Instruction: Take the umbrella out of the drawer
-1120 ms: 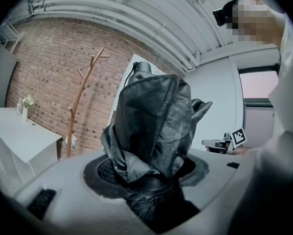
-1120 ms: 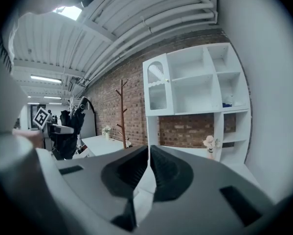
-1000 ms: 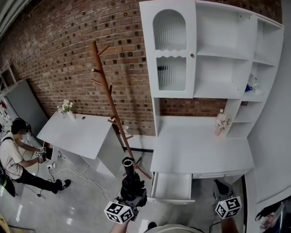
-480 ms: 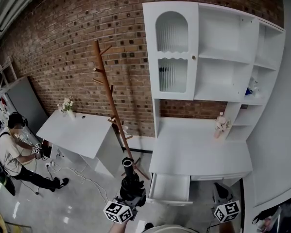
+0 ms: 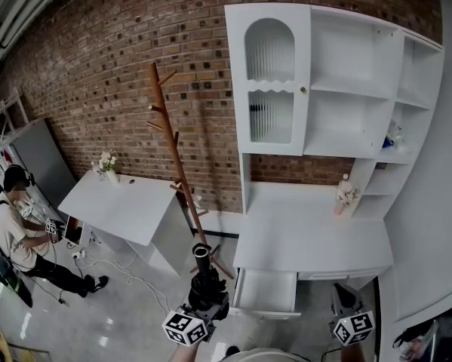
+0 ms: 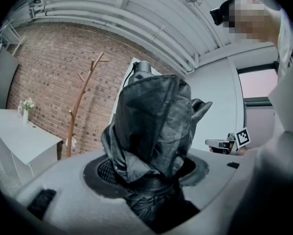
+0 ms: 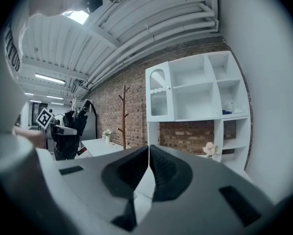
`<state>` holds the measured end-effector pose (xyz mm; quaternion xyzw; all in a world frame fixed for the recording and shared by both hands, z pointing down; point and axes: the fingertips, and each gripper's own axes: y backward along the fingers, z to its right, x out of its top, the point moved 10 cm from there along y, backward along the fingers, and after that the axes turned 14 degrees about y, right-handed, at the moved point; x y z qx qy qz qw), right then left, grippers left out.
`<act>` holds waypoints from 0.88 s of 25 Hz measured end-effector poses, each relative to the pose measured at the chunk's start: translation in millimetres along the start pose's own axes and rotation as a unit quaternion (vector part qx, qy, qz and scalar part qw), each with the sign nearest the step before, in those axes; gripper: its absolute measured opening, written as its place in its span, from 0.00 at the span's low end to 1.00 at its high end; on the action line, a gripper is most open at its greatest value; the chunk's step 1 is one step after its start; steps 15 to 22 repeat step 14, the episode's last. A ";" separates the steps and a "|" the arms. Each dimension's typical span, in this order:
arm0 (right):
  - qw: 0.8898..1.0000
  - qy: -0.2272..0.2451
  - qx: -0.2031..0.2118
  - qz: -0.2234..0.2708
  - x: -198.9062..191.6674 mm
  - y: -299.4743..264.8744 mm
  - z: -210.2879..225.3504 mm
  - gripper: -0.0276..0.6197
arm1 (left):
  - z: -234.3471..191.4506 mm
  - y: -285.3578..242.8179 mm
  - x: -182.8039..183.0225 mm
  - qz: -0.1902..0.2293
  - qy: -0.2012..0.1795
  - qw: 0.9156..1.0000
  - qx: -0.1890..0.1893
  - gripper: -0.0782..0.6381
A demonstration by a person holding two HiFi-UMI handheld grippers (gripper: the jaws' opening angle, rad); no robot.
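Observation:
A black folded umbrella (image 5: 205, 281) stands upright in my left gripper (image 5: 204, 302), which is shut on its lower part, low in the head view. In the left gripper view the umbrella (image 6: 153, 126) fills the middle, its crumpled fabric rising from between the jaws of the left gripper (image 6: 151, 190). The white drawer (image 5: 267, 292) under the desk is pulled out, just right of the umbrella, and shows nothing inside. My right gripper (image 5: 342, 291) hangs at the bottom right. Seen in its own view, the right gripper (image 7: 148, 150) has its jaws shut together on nothing.
A white desk with a shelf unit (image 5: 316, 232) stands against the brick wall. Left of it are a wooden coat rack (image 5: 176, 172) and a low white table (image 5: 124, 206). A person (image 5: 18, 236) crouches at the far left among cables on the floor.
The head view has shifted slightly, sliding the cabinet right in the picture. The person at the far left has moved a little. Both grippers and the umbrella keep their places.

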<state>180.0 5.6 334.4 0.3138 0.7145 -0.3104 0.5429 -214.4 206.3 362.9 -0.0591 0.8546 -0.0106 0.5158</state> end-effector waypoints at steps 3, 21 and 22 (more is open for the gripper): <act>1.000 0.000 0.001 0.000 -0.7 0.8 -1.9 0.09 | -1.1 1.5 -0.9 0.000 0.000 1.000 0.000 0.48; 1.000 -0.012 -0.005 0.002 -0.9 3.1 -2.5 0.09 | -1.7 4.8 -1.8 0.001 -0.001 1.000 -0.001 0.48; 1.000 -0.012 -0.005 0.002 -0.9 3.1 -2.5 0.09 | -1.7 4.8 -1.8 0.001 -0.001 1.000 -0.001 0.48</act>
